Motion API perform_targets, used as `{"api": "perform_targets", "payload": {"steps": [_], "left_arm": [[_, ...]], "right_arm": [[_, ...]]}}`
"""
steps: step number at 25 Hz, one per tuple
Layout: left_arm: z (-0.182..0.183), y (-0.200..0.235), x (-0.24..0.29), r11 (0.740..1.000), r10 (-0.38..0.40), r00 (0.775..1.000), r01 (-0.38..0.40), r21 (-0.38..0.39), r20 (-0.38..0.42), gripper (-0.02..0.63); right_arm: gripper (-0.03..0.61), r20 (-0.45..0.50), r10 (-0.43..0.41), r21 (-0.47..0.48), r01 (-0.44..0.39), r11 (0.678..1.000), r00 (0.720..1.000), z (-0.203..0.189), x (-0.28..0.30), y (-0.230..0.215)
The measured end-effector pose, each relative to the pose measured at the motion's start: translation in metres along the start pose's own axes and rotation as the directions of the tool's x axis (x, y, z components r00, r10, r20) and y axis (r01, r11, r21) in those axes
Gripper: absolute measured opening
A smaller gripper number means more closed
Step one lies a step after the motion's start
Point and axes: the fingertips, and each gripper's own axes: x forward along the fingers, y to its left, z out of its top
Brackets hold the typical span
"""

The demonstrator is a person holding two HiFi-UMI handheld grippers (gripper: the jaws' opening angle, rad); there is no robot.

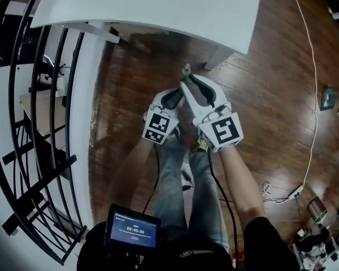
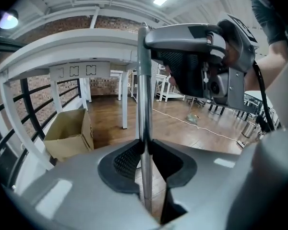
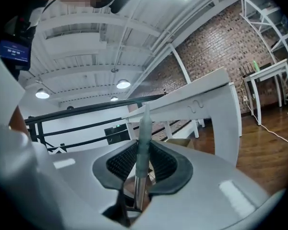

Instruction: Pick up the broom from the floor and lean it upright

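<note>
The broom shows only as its thin metal handle [image 2: 144,95], standing nearly upright; its head is hidden. In the left gripper view the handle runs up between the black pads of my left gripper [image 2: 145,163], which is shut on it. Higher up, my right gripper [image 2: 201,66] clamps the same handle. In the right gripper view the handle's grey-green capped tip [image 3: 144,128] pokes out past the pads of the right gripper [image 3: 143,166], shut on it. From the head view both grippers, left [image 1: 174,99] and right [image 1: 187,79], sit close together above the person's legs, with the handle tip [image 1: 186,69] seen end-on.
A white table [image 1: 158,4] stands just ahead, its legs on the wooden floor [image 1: 271,106]. A black railing [image 1: 39,123] runs along the left. A cardboard box [image 2: 69,133] sits under the table. A white cable [image 1: 312,95] and power strip [image 1: 294,193] lie at the right.
</note>
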Motion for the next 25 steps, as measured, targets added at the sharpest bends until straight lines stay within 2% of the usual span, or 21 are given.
{"api": "perform_targets", "payload": {"steps": [4,8,11,14,18,25], "left_arm": [[0.008,0.016,0.012,1.000,-0.029,1.000,0.029,-0.010,0.012,0.101],[0.024,0.025,0.017,0.999,-0.046,0.998,0.047,-0.025,0.035,0.098],[0.033,0.029,0.024,0.999,-0.038,0.999,0.038,0.000,0.027,0.097],[0.038,0.029,0.037,1.000,-0.031,0.999,0.031,0.002,0.017,0.097],[0.039,0.024,0.047,1.000,-0.030,0.999,0.030,-0.003,0.014,0.097],[0.037,0.015,0.049,0.999,-0.035,0.999,0.035,0.023,-0.008,0.167]], "right_arm": [[0.087,-0.034,0.000,-0.023,-0.001,1.000,0.999,0.003,0.025,-0.010],[0.086,0.002,-0.015,-0.025,0.015,1.000,1.000,0.017,0.031,-0.017],[0.086,0.023,-0.040,-0.062,0.041,0.997,0.999,0.024,0.030,-0.022],[0.087,0.027,-0.069,-0.060,0.071,0.996,0.997,0.023,0.030,-0.039],[0.094,0.004,-0.057,-0.113,0.057,0.992,0.998,0.024,0.027,-0.044],[0.097,-0.006,-0.070,-0.167,0.068,0.984,0.998,0.021,0.020,-0.044]]}}
